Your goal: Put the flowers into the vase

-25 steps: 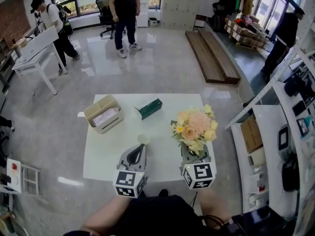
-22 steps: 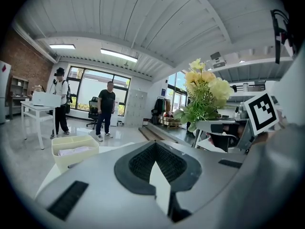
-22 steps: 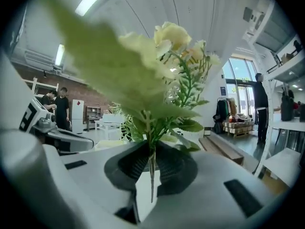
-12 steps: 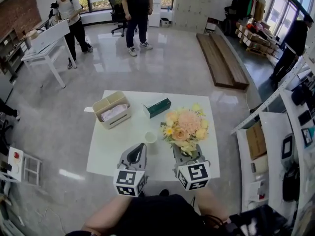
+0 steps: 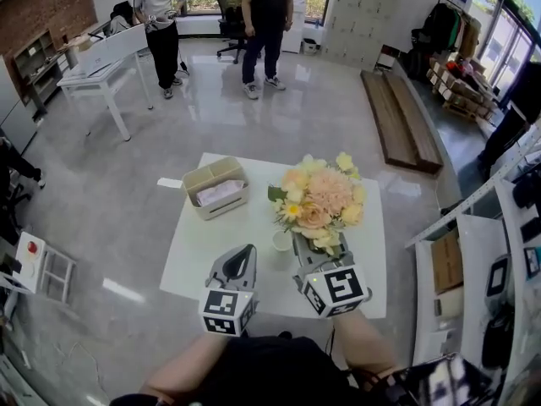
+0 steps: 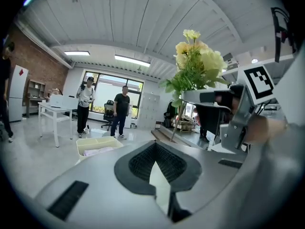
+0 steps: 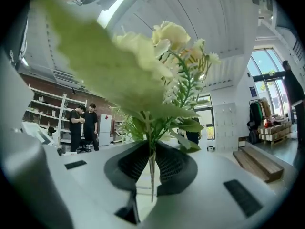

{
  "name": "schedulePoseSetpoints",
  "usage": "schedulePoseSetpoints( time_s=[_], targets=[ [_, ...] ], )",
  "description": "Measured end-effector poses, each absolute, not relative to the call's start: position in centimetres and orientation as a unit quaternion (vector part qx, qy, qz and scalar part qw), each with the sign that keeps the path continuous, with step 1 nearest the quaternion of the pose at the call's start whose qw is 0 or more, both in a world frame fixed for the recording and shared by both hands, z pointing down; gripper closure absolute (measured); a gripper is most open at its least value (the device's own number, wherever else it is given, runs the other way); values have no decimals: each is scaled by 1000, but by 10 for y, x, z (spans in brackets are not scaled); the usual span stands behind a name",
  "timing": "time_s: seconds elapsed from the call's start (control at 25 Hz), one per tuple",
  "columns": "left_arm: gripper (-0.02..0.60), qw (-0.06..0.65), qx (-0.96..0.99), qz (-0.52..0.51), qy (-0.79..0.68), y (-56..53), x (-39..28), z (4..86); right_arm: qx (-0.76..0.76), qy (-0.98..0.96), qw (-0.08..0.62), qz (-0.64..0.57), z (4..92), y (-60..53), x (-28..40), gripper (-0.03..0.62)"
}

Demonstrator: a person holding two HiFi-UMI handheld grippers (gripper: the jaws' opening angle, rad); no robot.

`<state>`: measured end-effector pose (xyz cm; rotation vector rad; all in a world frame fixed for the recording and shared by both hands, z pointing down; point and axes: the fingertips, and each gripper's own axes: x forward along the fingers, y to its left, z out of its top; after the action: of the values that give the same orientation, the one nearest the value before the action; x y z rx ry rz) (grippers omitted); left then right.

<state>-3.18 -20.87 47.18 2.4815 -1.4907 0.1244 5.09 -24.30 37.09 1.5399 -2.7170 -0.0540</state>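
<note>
A bouquet of peach, yellow and cream flowers (image 5: 319,200) stands upright over the white table (image 5: 190,256), its green stems (image 7: 151,173) pinched between the pads of my right gripper (image 5: 309,250), which is shut on them. The blooms (image 6: 196,61) also fill the top of the left gripper view. A small white vase (image 5: 281,241) stands on the table just left of the stems, between the two grippers. My left gripper (image 5: 246,255) hovers left of the vase, near the table's front, shut with nothing between its fingers (image 6: 138,162).
A beige bin (image 5: 216,190) holding white cloth sits at the table's back left. Two people (image 5: 268,19) stand on the floor beyond, beside a white desk (image 5: 103,66). Wooden planks (image 5: 404,125) lie at the far right; shelving (image 5: 507,252) runs along the right.
My right gripper has raised the bouquet and carried it left, next to the vase. The left gripper has shifted a little; the view has swung, so the table sits lower in it.
</note>
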Motion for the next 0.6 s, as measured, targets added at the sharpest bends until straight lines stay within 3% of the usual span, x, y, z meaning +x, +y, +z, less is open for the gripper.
schedulePoseSetpoints(
  time_s=[0.2, 0.6],
  targets=[
    [578, 126, 851, 46, -509, -210, -36, 475, 495, -869, 9, -16, 370, -254, 46, 546],
    [578, 133, 851, 56, -506, -211, -40, 481, 492, -866, 73, 44, 461, -253, 43, 546]
  ],
)
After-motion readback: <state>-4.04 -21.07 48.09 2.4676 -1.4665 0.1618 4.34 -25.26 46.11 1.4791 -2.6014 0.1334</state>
